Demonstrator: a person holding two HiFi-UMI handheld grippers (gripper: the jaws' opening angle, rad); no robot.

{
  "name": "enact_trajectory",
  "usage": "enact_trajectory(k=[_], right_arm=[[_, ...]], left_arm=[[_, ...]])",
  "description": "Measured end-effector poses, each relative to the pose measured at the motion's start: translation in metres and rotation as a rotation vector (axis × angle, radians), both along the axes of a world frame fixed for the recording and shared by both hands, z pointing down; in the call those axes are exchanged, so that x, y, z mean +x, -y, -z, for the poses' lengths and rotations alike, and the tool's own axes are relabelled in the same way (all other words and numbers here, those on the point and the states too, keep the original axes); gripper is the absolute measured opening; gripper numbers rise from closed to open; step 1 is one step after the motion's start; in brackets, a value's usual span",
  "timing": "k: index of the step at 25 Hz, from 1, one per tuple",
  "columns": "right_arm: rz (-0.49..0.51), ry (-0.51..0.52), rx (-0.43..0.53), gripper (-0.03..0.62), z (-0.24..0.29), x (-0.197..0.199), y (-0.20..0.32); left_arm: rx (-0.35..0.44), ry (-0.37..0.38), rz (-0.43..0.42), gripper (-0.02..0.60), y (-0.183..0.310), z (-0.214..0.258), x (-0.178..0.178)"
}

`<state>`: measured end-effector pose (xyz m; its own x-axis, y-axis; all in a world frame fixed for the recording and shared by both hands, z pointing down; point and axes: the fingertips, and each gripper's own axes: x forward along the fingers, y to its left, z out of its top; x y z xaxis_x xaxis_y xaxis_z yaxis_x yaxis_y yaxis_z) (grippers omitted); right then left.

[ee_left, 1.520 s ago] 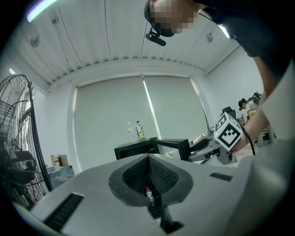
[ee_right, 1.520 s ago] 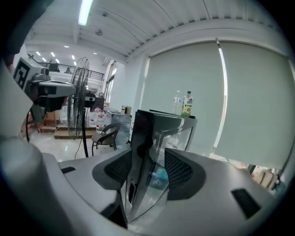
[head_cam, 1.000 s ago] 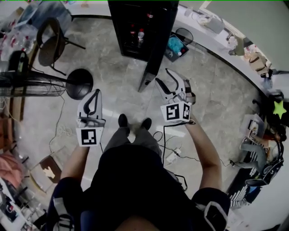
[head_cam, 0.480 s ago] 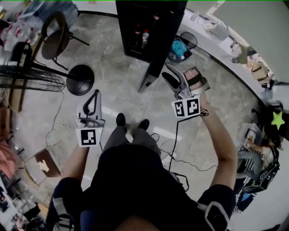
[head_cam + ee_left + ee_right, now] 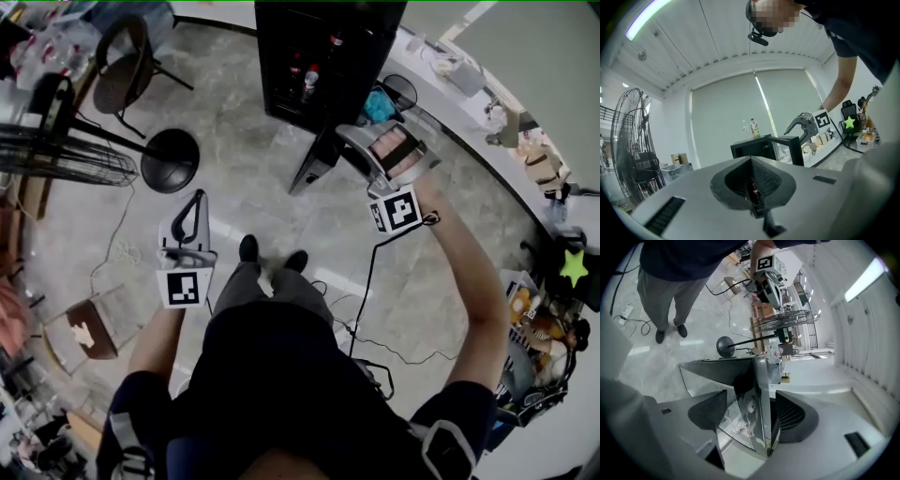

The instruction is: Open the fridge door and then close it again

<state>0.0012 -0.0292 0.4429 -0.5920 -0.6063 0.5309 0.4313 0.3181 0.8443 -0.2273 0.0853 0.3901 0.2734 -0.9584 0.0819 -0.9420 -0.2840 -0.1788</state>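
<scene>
Grey marble floor [image 5: 450, 248], black chair [image 5: 120, 80], standing fan [image 5: 58, 155], curved white counter [image 5: 450, 99]

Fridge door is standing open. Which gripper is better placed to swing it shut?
Right. The right gripper has its jaws, which have just been opening wider, on either side of the door at its free edge. The left gripper is shut and held back, well short of the fridge.

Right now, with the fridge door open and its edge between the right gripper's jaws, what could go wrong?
1. The right gripper has just been opening its jaws. The fridge door stands edge-on between them, unclamped, so a push may slip off and the door swing loose.
2. The cord hanging from that gripper trails near the person's feet; a step could snag it.
</scene>
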Motion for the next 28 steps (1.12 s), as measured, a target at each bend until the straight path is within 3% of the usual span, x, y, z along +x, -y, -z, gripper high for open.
enact_trajectory(k=[15,24,26,28], right_arm=[[0.143,-0.168,-0.016,0.379,-0.024,-0.016,0.011],[0.142,-0.165,-0.05,0.383,-0.026,-0.02,0.015],[0.13,-0.161,-0.056,0.383,-0.025,-0.024,0.016],[0.117,-0.158,-0.06,0.382,-0.025,-0.028,0.018]], left_arm=[[-0.006,0.002,0.034,0.023,-0.005,-0.003,-0.009],[0.0,-0.009,0.035,0.023,-0.003,-0.001,-0.008],[-0.002,0.017,0.014,0.023,-0.003,-0.002,-0.007],[-0.012,0.113,-0.038,0.023,-0.002,-0.005,-0.004]])
